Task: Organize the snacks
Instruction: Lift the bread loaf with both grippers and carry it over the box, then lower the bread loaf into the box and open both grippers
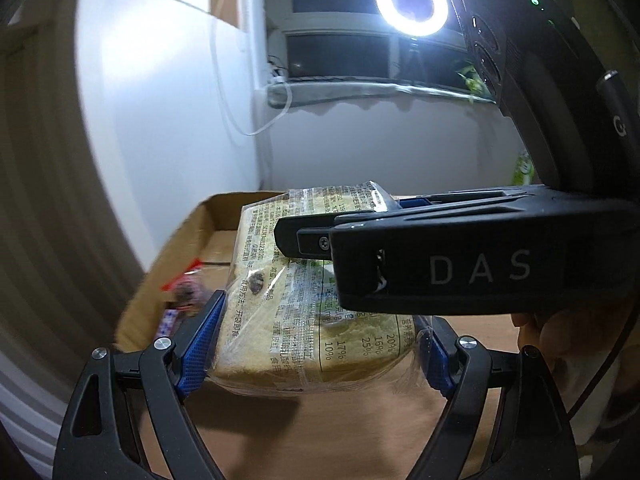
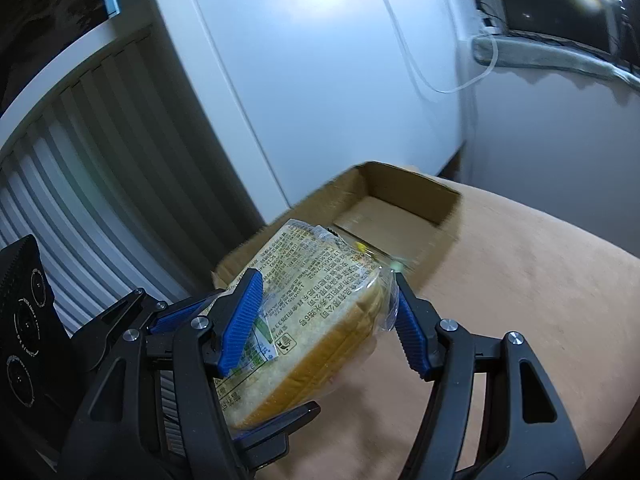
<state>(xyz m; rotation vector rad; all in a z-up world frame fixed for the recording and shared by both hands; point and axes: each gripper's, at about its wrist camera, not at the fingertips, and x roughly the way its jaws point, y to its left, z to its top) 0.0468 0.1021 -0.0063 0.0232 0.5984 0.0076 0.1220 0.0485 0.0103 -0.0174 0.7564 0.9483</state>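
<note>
The right gripper [image 1: 400, 236] bears the pale letters "DAS" on its black body in the left wrist view. The bagged sliced bread [image 1: 304, 308] carries dense Chinese print on its wrapper, mostly too small to read, with the percentages "20%", "16%", "25%", "17%" and "10%" near its lower edge.

You hold the bag of sliced bread [image 1: 304, 320] tilted in the air above the tan table. It is clear plastic with printed words. The open cardboard box [image 2: 404, 192] sits just behind it.
</note>
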